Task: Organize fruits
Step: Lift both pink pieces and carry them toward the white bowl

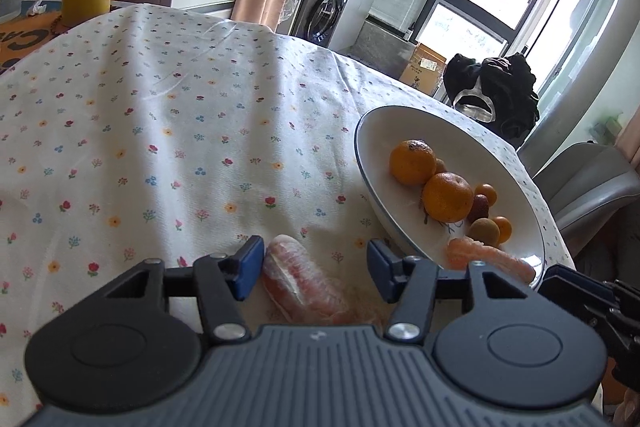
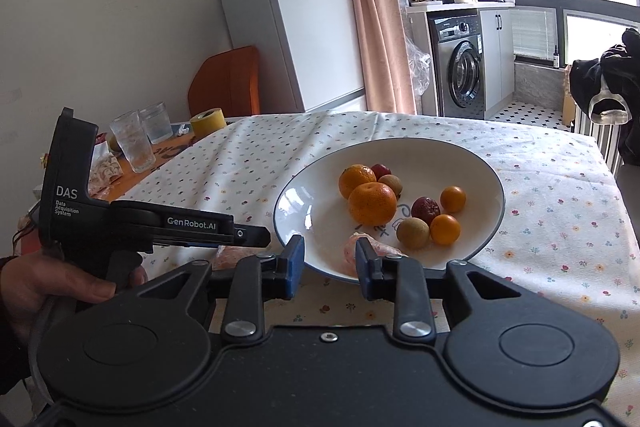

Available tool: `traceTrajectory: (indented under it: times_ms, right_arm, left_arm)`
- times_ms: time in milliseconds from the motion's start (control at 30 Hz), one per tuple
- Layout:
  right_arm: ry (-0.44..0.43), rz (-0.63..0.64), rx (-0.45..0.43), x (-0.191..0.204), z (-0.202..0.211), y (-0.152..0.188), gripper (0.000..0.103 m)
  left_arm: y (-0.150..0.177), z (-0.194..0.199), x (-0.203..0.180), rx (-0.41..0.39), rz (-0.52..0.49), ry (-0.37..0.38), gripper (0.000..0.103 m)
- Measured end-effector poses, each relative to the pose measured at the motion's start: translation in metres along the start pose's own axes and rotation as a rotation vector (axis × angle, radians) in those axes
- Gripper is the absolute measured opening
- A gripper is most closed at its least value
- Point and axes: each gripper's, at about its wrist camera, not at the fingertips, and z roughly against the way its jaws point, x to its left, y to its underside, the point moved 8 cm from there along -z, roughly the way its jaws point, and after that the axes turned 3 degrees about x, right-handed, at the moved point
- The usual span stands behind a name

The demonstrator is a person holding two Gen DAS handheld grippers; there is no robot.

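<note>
A white plate with a blue rim sits on the flowered tablecloth. It holds two mandarins, several small orange, red and brown-green fruits, and a peeled pink citrus segment at its near rim. A second peeled segment lies on the cloth left of the plate. My left gripper is open around it, its left pad beside the segment. My right gripper is open over the plate's near rim, with nothing between its fingers.
A hand holds the left gripper. A yellow tape roll and two glasses stand at the table's far left. A chair draped in black clothing and a grey chair stand beyond the right edge.
</note>
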Motion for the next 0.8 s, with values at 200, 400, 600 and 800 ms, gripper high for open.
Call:
traceTrajectory:
  times_ms: [200,400,600,800]
  right_arm:
    - [-0.047,0.027,0.025,0.013,-0.002,0.008,0.029]
    - [-0.111,0.062,0.047,0.033,-0.007,0.015,0.029]
    - [-0.138,0.094,0.067,0.051,-0.021,0.019,0.058]
    - [-0.143,0.122,0.079,0.062,-0.032,0.018,0.060]
  left_arm:
    - [0.003,0.002,0.004,0.022,0.034,0.063,0.018]
    - [0.000,0.022,0.001,-0.018,0.041,0.106,0.013]
    - [-0.001,0.040,-0.006,-0.045,0.029,0.134,0.011]
    - [-0.001,0.051,-0.013,-0.054,0.016,0.157,0.011]
